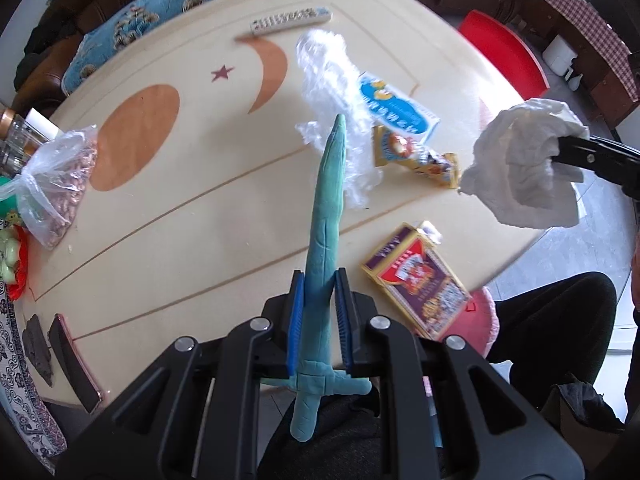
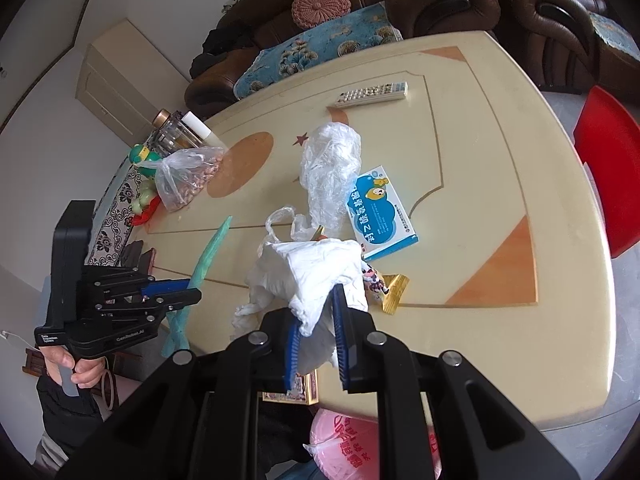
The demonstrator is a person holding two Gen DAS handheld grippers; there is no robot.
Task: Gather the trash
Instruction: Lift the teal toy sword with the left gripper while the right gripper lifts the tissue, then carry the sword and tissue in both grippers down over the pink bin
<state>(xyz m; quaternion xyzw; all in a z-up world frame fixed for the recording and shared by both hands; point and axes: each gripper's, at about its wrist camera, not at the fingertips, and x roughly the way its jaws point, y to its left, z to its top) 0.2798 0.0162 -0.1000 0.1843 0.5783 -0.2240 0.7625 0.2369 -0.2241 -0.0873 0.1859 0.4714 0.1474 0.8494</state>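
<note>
My left gripper [image 1: 320, 276] is shut on a long teal sword-shaped soft toy [image 1: 328, 208], lifted above the cream table [image 1: 180, 208]; the toy [image 2: 208, 256] and that gripper [image 2: 188, 292] also show at the left of the right wrist view. My right gripper [image 2: 318, 300] is shut on a crumpled white tissue [image 2: 312, 272], held in the air; the same tissue [image 1: 524, 168] hangs at the right of the left wrist view. On the table lie a crumpled clear plastic bag [image 1: 332, 92], a blue-and-white box [image 1: 396, 108], a yellow snack wrapper [image 1: 420, 156] and a purple-and-yellow carton [image 1: 420, 280].
A remote control [image 1: 290, 20] lies at the table's far side. A clear bag of nuts [image 1: 60, 188], jars [image 2: 176, 128] and a phone [image 1: 76, 356] sit at the left edge. A pink plastic bag [image 2: 348, 440] hangs below the near edge. A red chair [image 2: 604, 164] stands right; a sofa lies behind.
</note>
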